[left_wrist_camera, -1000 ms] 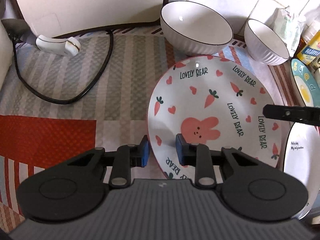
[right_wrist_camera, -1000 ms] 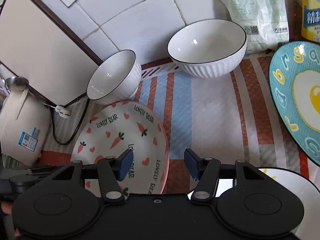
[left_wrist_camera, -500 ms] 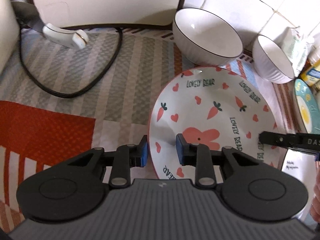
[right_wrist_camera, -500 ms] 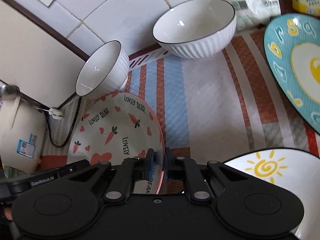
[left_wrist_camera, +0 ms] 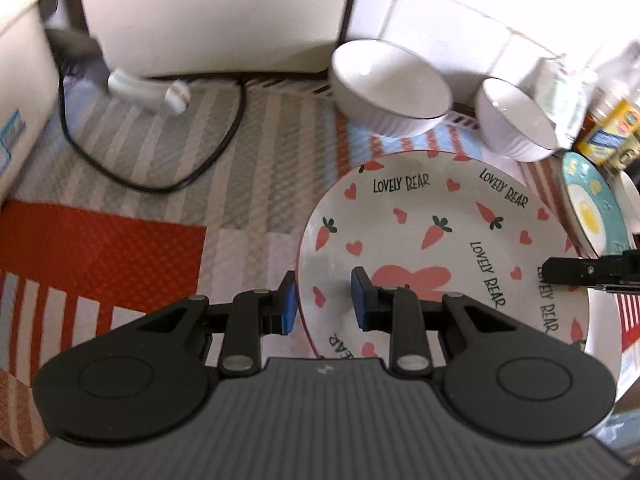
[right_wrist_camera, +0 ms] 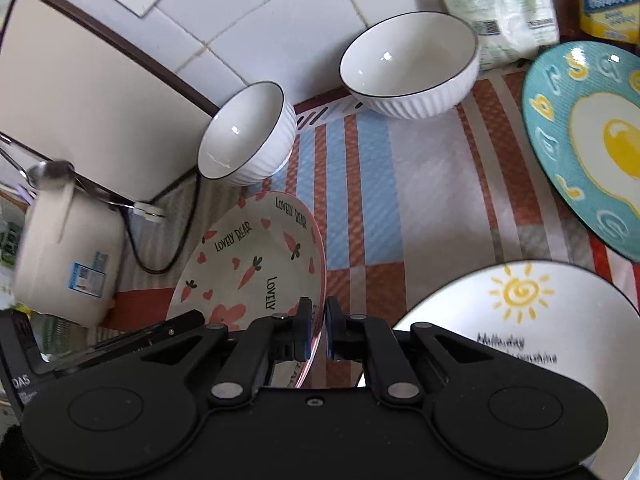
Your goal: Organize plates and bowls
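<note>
The white "Lovely Bear" plate (left_wrist_camera: 420, 240) (right_wrist_camera: 248, 264), printed with a pink bunny, carrots and hearts, is held between both grippers just above the striped mat. My left gripper (left_wrist_camera: 324, 304) is shut on its near left rim, one pad outside and one inside. On the opposite rim my right gripper (right_wrist_camera: 316, 328) is shut, and one of its fingers (left_wrist_camera: 580, 272) shows at the right edge of the left wrist view. Two white ribbed bowls (left_wrist_camera: 388, 88) (left_wrist_camera: 516, 120) stand behind by the tiled wall. A teal egg plate (right_wrist_camera: 560, 140) and a white sun plate (right_wrist_camera: 520, 320) lie to the right.
A cream rice cooker (right_wrist_camera: 68, 256) with a black cord (left_wrist_camera: 160, 184) stands at the left, and a cutting board (right_wrist_camera: 80, 80) leans on the wall. A white ladle (left_wrist_camera: 148, 88) lies below the board. Bags and a yellow packet (right_wrist_camera: 608, 0) crowd the far right corner.
My right gripper went from open to shut on the bunny plate's rim. Both grippers have since shifted with the plate, which keeps its place between the left pads.
</note>
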{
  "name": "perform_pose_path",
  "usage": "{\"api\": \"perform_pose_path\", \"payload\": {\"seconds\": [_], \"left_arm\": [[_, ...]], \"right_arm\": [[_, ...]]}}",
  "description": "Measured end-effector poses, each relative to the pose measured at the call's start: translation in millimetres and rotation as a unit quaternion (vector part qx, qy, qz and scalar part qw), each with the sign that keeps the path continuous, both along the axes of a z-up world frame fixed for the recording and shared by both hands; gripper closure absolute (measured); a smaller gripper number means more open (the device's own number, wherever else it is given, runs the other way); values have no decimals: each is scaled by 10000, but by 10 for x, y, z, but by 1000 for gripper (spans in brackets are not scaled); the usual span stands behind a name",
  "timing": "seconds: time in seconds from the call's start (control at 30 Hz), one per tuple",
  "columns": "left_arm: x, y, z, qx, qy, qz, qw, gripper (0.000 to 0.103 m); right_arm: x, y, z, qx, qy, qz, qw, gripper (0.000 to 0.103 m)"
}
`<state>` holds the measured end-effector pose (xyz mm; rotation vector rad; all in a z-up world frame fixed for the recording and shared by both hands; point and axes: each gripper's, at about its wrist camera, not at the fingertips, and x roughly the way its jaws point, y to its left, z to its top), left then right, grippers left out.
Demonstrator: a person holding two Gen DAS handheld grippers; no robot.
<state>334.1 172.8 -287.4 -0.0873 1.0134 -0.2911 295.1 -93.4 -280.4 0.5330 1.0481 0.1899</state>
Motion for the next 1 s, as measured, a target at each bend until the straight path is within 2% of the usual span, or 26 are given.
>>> {"api": "perform_pose_path", "payload": {"seconds": [0.13, 0.27, 0.47, 0.7, 1.0], "left_arm": [[-73, -147, 253, 219, -159, -266, 9993, 77], [-139, -252, 495, 163, -241, -556, 9980, 78], [-360, -550, 725, 113, -306, -966, 9948, 78], [-683, -892, 778, 7, -305, -1415, 9895, 79], [-970, -1276, 599, 52, -55, -1696, 9855, 79]], "right_arm": [[-247, -103, 85, 184, -81, -101, 9997, 91], [-585, -308, 122, 775, -141, -319, 9964, 90], [-1028, -534, 335, 780, -379, -524, 9949, 90], [-1485, -891, 430, 792, -468, -829, 9923, 90], [-1977, -1188, 222, 818, -317, -1194, 9890, 90]]}}
